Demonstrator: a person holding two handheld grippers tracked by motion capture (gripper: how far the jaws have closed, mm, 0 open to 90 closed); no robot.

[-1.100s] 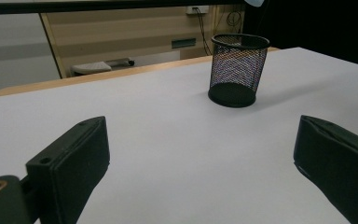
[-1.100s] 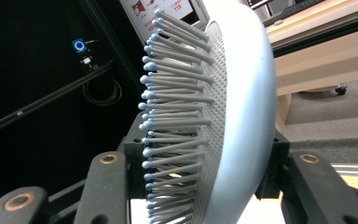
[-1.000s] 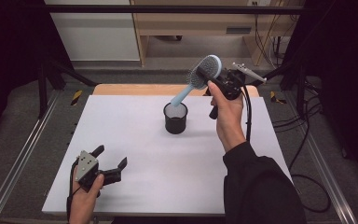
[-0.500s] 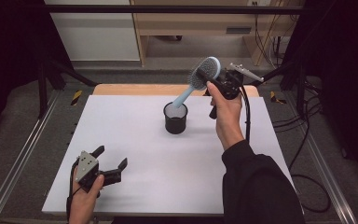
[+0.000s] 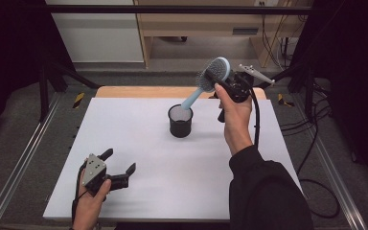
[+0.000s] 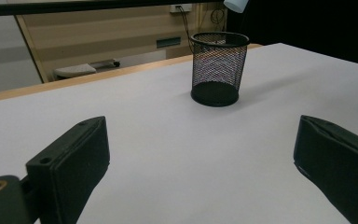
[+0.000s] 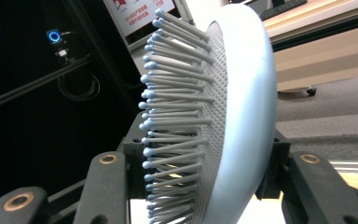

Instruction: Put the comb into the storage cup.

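A light blue hairbrush (image 5: 210, 79) hangs in the air above the back of the white table (image 5: 139, 143), its handle slanting down toward a black mesh cup (image 5: 180, 120). My right gripper (image 5: 230, 86) is shut on the brush's round head, and the right gripper view shows the bristled head (image 7: 214, 116) between the two jaws. The handle's tip (image 6: 236, 4) is just above the cup (image 6: 219, 67) in the left gripper view. My left gripper (image 5: 120, 167) rests open near the table's front left corner, nothing between its jaws.
A wooden strip (image 5: 163, 92) runs along the table's far edge. Metal rails (image 5: 24, 153) flank the table on both sides. Cables (image 5: 311, 143) trail over the floor at the right. A cabinet and shelving stand behind the table.
The right hand has shifted the brush very slightly; the handle tip still hovers over the cup. The left gripper has stayed in place.
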